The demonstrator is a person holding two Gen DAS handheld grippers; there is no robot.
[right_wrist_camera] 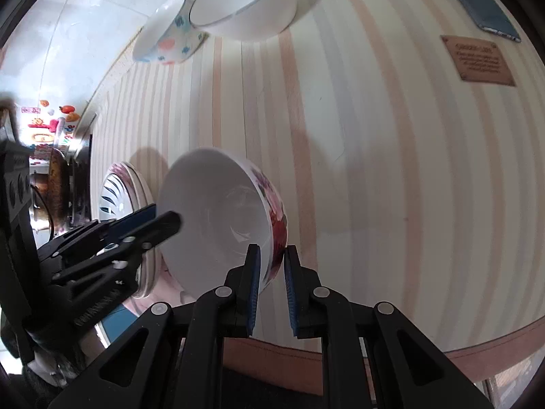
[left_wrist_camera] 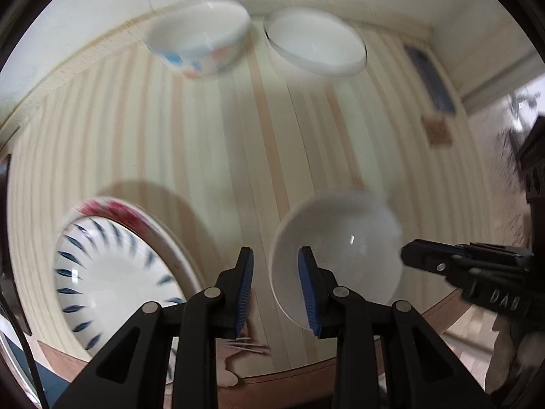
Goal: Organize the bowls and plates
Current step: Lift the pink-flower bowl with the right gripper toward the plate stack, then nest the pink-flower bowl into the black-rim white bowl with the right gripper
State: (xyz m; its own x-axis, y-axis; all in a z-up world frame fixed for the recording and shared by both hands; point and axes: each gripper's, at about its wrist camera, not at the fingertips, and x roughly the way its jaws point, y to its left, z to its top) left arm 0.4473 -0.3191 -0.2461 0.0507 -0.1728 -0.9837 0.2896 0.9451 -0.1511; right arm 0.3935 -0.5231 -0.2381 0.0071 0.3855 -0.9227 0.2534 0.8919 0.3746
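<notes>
Striped cream cloth covered the surface. Right tongs clenched the rim of a tilted white floral-sided bowl, lifted apparently for stacking. Left tongs stood released beside it, near the blue-petal plate.

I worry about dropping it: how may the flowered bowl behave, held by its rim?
The flowered bowl looks glazed, so it may slip between the right gripper pads. Pinched at one rim point and tilted, it could swing. It seems ceramic, probably breakable on the table.
</notes>
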